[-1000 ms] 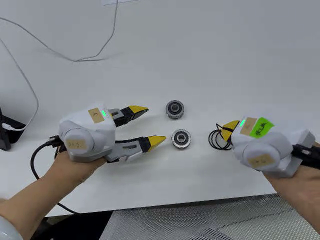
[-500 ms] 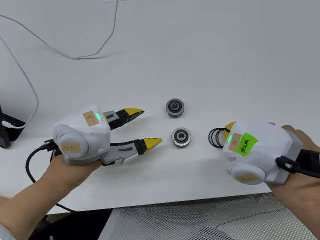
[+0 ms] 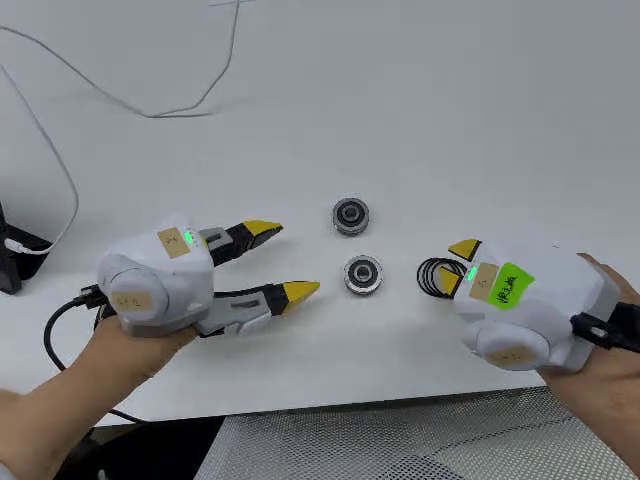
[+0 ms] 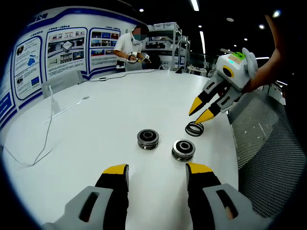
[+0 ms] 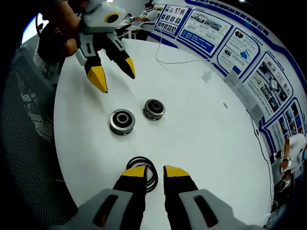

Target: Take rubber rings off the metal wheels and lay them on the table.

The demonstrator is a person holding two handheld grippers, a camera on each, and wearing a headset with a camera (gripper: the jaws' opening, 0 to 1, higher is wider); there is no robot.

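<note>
Left gripper [image 3: 284, 260] sits at near-left of the white desk [image 3: 450, 120]. The left hand [image 3: 135, 345] wraps its body from behind, with the forearm coming in from the near-left corner. Its jaws are spread wide and empty, pointing right, with the near metal wheel [image 3: 362, 275] just beyond the near tip. The far metal wheel [image 3: 350, 216] lies close behind it, apart from it, and both wheels lie flat.

Right gripper [image 3: 455, 265] is at near-right, held by the right hand [image 3: 600, 365], jaws aimed left. In the right gripper view its jaws are parted by a narrow gap and hold nothing. The stack of black rubber rings [image 3: 433, 276] lies on the desk right at the tips, partly under one tip, to the right of the near wheel. A thin cable [image 3: 60, 175] trails across the far-left desk.
</note>
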